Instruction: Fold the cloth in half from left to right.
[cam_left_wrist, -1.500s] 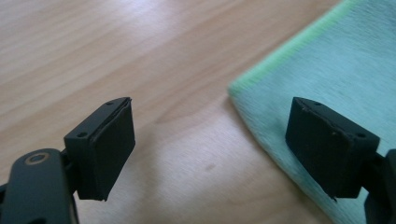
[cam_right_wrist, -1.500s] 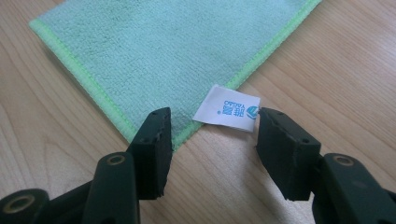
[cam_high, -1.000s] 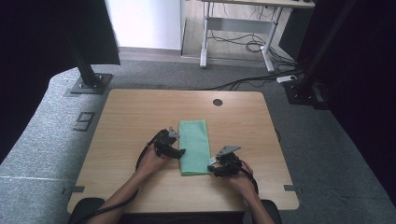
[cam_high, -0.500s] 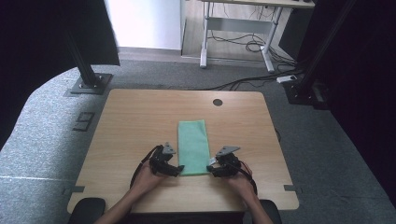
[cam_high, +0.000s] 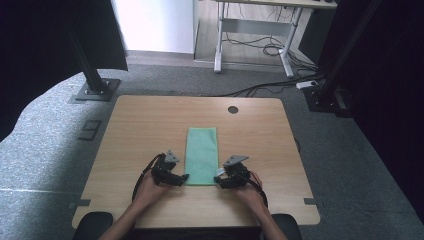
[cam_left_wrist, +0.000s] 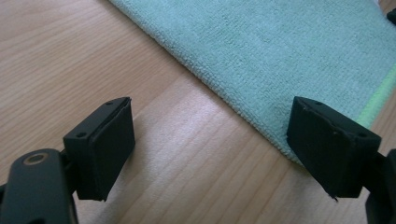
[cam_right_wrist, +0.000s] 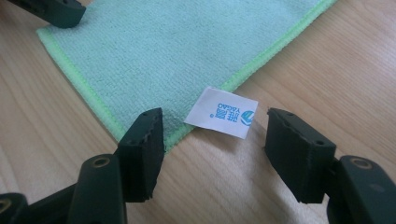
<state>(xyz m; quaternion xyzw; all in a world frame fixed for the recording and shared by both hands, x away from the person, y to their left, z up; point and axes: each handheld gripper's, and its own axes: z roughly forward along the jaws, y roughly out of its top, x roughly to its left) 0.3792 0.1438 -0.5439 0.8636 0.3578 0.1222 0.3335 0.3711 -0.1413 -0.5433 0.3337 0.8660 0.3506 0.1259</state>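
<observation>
High view: folded green cloth (cam_high: 202, 155) lies centre of the table (cam_high: 140, 125). Left gripper (cam_high: 183, 177) open wide at its lower-left corner; right gripper (cam_high: 218, 178) has just been opening, label between its jaws. Risk: pinching one layer only, so the fold slips apart.

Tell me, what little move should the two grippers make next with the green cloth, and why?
Probably close both on the near corners of the folded green microfibre cloth. The left gripper and right gripper each stand open at a corner, nothing pinched; the right's jaws have just been opening, around the white label.
</observation>
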